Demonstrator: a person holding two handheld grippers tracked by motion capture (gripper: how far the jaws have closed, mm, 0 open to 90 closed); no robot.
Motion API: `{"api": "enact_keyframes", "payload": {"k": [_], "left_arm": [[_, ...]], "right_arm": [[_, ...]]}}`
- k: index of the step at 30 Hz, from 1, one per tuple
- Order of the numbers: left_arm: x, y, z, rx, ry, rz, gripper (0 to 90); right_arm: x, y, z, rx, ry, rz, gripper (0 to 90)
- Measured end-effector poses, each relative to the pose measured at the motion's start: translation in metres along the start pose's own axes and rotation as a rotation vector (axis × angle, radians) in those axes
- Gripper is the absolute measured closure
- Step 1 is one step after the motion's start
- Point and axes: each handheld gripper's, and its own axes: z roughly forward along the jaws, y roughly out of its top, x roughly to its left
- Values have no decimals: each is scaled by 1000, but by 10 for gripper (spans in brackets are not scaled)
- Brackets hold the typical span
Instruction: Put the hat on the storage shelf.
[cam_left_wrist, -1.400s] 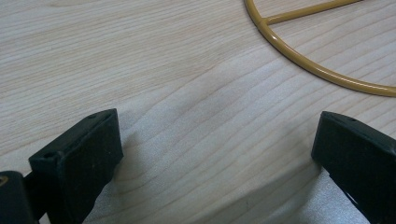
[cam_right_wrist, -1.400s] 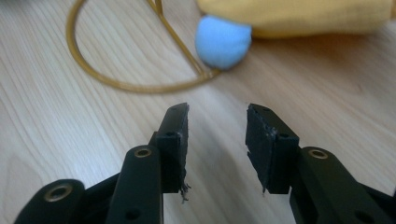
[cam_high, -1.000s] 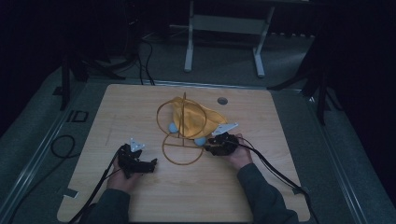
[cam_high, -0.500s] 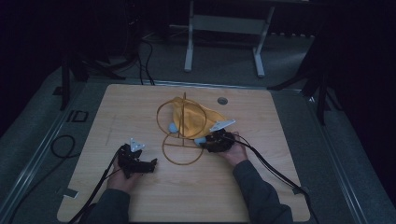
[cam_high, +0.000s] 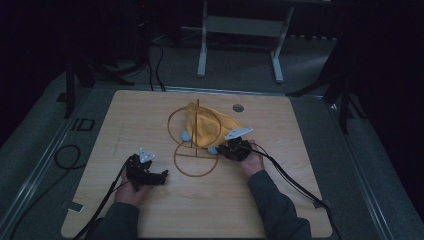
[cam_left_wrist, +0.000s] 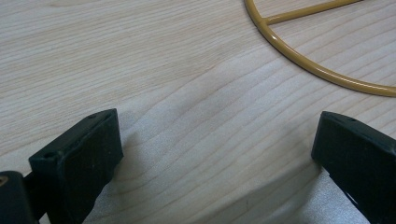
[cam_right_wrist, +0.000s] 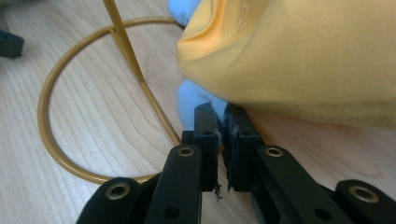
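A yellow cloth (cam_high: 210, 125) (cam_right_wrist: 303, 56) hangs over a mustard wire stand (cam_high: 196, 176) made of two rings and an upright rod, at the middle of the wooden table (cam_high: 290, 200). Light blue pads (cam_high: 185, 135) (cam_right_wrist: 191, 100) peek out from under the cloth. My right gripper (cam_high: 221, 149) (cam_right_wrist: 220, 112) is shut, its tips at the cloth's lower edge beside a blue pad; I cannot tell if anything is pinched. To the left of the lower ring (cam_left_wrist: 317, 70), my left gripper (cam_high: 164, 175) (cam_left_wrist: 210, 154) lies low on the table, open and holding nothing.
A round grommet hole (cam_high: 238, 107) sits near the table's far edge. Cables (cam_high: 295, 180) trail from both grippers toward the front corners. Behind the table stands a white metal frame (cam_high: 240, 25) on dark floor.
My right gripper has edged slightly left and forward toward the cloth and stand. The left gripper has stayed put.
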Motion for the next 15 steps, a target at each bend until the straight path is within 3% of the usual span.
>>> {"api": "enact_keyframes", "payload": {"k": [5,15], "left_arm": [[0,0,0,0,0,0,19],[0,0,0,0,0,0,19]], "right_arm": [[2,4,-14,-42,-15,-15,845],[-10,4,-48,-107,-46,13,844]]}}
